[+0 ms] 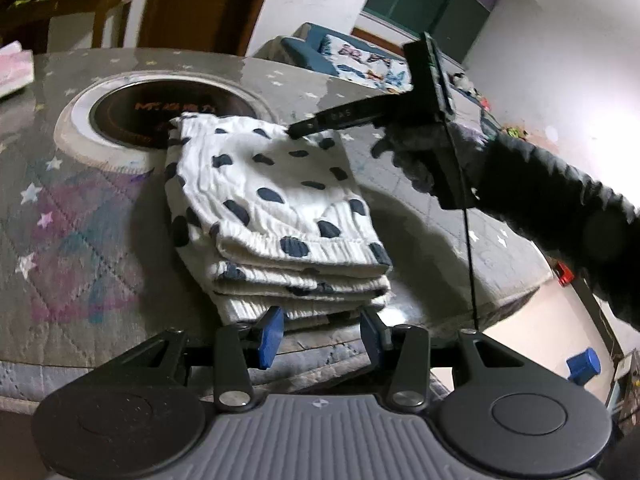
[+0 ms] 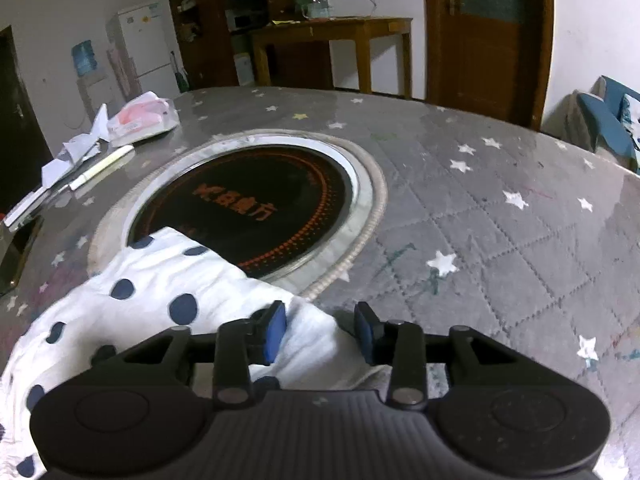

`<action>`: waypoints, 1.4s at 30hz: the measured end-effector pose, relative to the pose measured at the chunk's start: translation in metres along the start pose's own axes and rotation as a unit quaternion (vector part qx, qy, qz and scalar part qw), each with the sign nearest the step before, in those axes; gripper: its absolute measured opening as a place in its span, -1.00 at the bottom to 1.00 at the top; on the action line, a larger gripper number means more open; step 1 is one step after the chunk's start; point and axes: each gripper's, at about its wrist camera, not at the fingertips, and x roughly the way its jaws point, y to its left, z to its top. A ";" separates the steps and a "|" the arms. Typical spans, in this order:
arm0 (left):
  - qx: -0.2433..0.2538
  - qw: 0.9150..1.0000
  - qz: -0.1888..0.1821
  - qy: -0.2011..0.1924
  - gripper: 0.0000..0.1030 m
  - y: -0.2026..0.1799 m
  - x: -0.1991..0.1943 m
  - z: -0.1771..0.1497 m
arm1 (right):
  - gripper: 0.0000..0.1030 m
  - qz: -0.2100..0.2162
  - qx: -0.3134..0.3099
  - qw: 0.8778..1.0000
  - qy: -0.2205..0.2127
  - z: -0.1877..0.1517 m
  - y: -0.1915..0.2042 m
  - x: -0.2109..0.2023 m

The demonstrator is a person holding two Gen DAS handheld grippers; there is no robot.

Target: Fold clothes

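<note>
The grey star-quilted worktop [image 2: 500,216] fills both views. Mid-frame in the left view lies the folded spotted garment [image 1: 276,216], overlapping the round cooktop [image 2: 248,208]. Left claw [image 1: 322,330] and right claw [image 2: 320,330] both stand apart, gripping nothing.

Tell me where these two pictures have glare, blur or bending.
Left wrist view: glare on the glossy grey star-patterned table cover, the gloved hand motion-blurred. Right wrist view: fisheye bows the table edge; the white navy-spotted folded garment looks soft close up.
</note>
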 end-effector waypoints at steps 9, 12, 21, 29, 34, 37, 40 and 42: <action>-0.012 0.999 0.031 -0.013 -0.14 0.020 -0.003 0.004 | -0.30 -0.019 0.001 0.999 0.026 -0.018 -0.006 -0.025; -0.019 0.999 0.044 -0.020 -0.14 0.030 -0.001 0.011 | -0.30 -0.032 0.007 0.999 0.031 -0.032 -0.009 -0.041; -0.033 0.997 0.066 -0.032 -0.08 0.065 0.005 0.033 | -0.30 -0.066 0.024 0.997 0.041 -0.076 0.002 -0.087; -0.021 0.997 0.063 -0.039 -0.10 0.084 0.015 0.051 | -0.30 -0.082 0.045 0.995 0.036 -0.110 0.027 -0.118; -0.014 0.997 0.057 -0.040 -0.09 0.093 0.026 0.069 | -0.30 -0.074 0.067 0.994 0.032 -0.129 0.039 -0.133; -0.014 0.996 0.069 -0.045 -0.13 0.097 0.024 0.077 | -0.30 -0.065 0.066 0.995 0.030 -0.131 0.042 -0.142; -0.005 0.993 0.093 -0.068 -0.14 0.094 0.009 0.082 | -0.30 -0.068 0.059 0.996 0.014 -0.125 0.040 -0.151; 0.003 0.992 0.097 -0.086 -0.14 0.086 -0.001 0.084 | -0.30 -0.070 0.051 0.996 0.001 -0.115 0.036 -0.151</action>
